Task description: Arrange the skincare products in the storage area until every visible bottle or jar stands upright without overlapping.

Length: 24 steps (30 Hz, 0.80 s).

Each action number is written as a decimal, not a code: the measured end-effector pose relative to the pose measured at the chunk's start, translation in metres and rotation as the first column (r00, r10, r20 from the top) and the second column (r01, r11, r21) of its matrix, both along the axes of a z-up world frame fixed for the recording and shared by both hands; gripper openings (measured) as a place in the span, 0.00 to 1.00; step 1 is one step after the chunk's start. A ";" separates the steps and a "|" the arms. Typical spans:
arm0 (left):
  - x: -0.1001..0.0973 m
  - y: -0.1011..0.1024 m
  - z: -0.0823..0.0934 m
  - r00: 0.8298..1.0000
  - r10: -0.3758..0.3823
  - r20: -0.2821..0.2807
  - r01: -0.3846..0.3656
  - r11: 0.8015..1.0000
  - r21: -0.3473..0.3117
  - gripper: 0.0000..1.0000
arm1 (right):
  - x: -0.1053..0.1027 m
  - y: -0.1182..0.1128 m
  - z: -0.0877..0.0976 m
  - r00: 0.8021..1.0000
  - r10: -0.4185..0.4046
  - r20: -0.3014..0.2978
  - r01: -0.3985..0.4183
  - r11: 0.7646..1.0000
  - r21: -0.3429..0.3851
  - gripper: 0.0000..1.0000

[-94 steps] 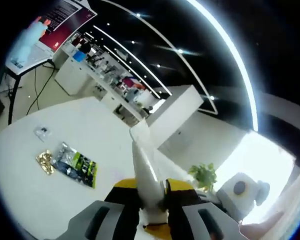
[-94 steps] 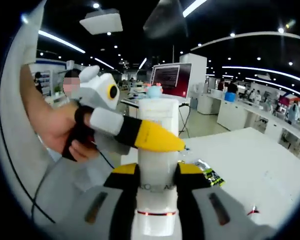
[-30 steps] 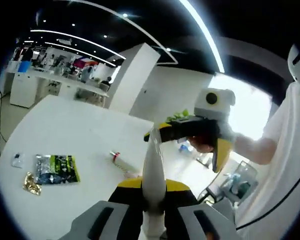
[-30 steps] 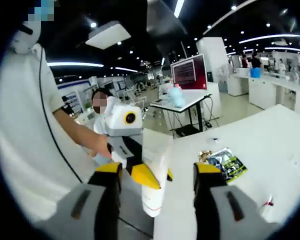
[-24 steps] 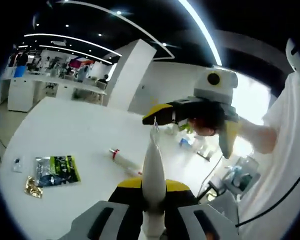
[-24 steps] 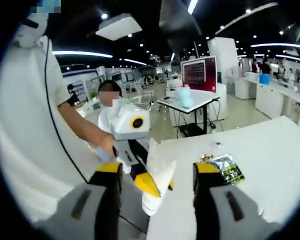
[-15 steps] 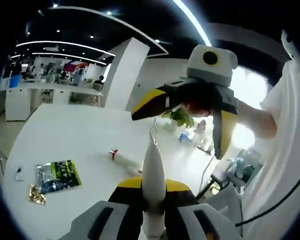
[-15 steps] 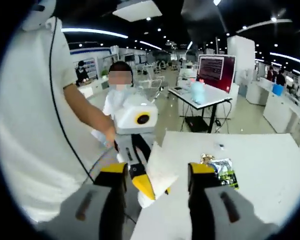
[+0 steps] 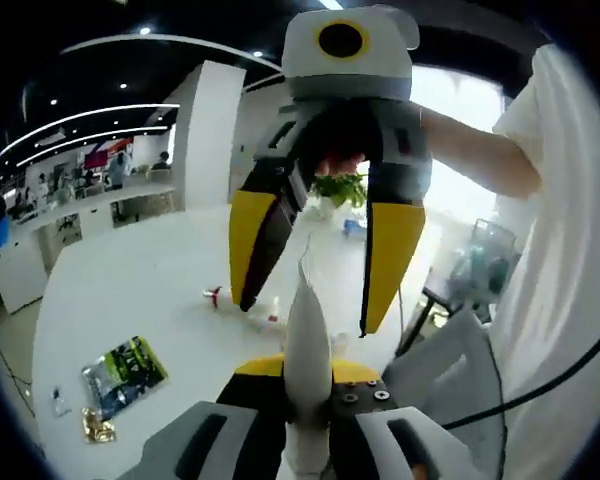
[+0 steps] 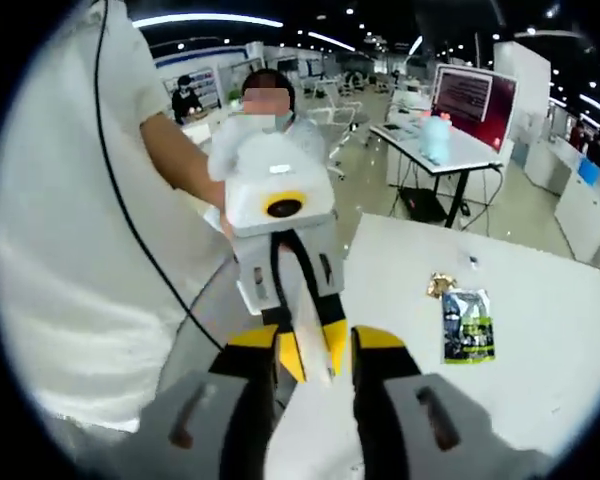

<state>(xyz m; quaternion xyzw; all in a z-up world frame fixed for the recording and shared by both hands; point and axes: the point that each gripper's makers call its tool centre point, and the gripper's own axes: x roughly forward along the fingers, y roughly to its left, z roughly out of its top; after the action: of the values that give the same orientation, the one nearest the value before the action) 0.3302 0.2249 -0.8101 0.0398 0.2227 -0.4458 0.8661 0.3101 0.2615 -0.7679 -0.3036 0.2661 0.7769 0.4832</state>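
My left gripper (image 9: 308, 378) is shut on a white squeeze tube (image 9: 307, 330) that points its flat crimped end away from me. The right gripper (image 9: 315, 300) comes in from above, its yellow-tipped jaws open and straddling the tube's crimped end without touching it. In the right gripper view my right gripper (image 10: 317, 362) stands open at a narrow gap, and the left gripper (image 10: 307, 348) pokes the white tube (image 10: 311, 322) up between the jaws. A second white tube with a red cap (image 9: 242, 305) lies flat on the white table (image 9: 130, 290).
A green foil packet (image 9: 126, 365) and a small gold packet (image 9: 96, 426) lie on the table; the green packet (image 10: 467, 325) sits near the table's (image 10: 550, 400) left edge. A person in a white shirt (image 10: 70, 260) holds both grippers. Desks and a red screen (image 10: 475, 100) stand behind.
The right gripper has moved in over the tube's crimped end and its jaws have narrowed. The left gripper keeps its hold on the tube. Both views have swung.
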 end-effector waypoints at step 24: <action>-0.018 -0.018 -0.020 0.994 -0.108 0.019 0.105 0.989 0.101 0.16 | -0.020 -0.019 -0.038 0.970 0.170 0.176 -0.125 0.963 -0.238 0.07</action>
<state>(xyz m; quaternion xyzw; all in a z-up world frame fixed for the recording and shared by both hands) 0.3121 0.2067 -0.8303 0.1003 0.2316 -0.4792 0.8406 0.2898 0.2426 -0.8059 -0.4499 0.2806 0.7423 0.4097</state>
